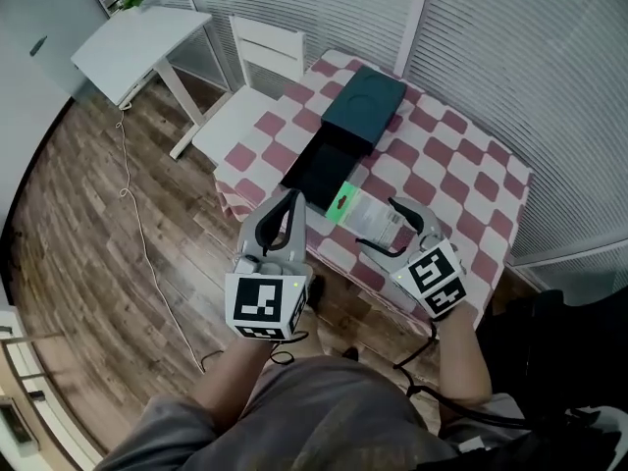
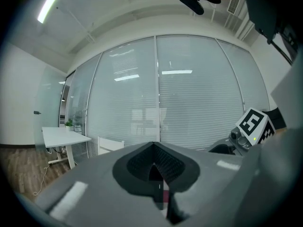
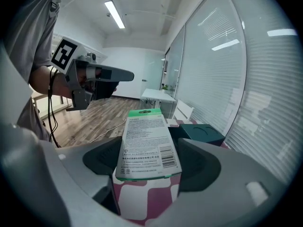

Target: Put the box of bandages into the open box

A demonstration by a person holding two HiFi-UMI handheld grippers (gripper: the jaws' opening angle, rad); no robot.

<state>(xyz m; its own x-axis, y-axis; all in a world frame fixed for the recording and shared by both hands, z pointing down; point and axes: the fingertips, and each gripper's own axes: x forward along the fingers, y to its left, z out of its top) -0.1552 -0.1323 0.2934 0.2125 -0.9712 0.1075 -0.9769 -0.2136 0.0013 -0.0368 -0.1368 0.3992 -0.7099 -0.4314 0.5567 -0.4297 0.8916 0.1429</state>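
bandages [image 1: 365, 214] clamped between the wide-set jaws of right gripper [image 1: 381, 226], long axis forward, above table [image 1: 461, 184]. open box [image 1: 316, 177] just ahead and to the left, nearer to this gripper. left gripper [image 1: 291, 206] closed, empty.

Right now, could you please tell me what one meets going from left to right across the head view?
white desk → white chair → open box → box of bandages
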